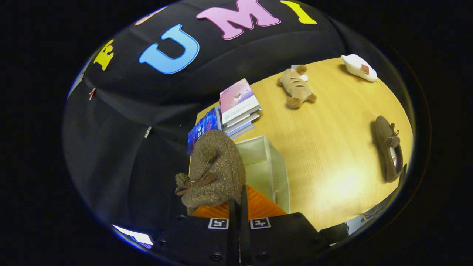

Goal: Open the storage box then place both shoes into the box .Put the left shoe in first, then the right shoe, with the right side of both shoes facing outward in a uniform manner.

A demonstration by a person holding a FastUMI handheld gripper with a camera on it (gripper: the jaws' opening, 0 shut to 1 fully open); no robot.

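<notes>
My gripper [239, 197] is shut on a brown fuzzy shoe [214, 168] with a pom-pom and a bow lace. The shoe hangs just ahead of the fingers, above the left side of the open white storage box [275, 168]. The box stands on the wooden table [325, 155], and its pale inside wall shows to the right of the shoe. A second brown shoe [388, 147] lies on its side far to the right, near the table's edge.
A stack of books [239, 107] lies just beyond the box, with a blue book [201, 129] beside it. A brown plush toy [296, 88] and a white bottle-shaped object [359, 67] rest farther back. Black cloth wall runs along the left.
</notes>
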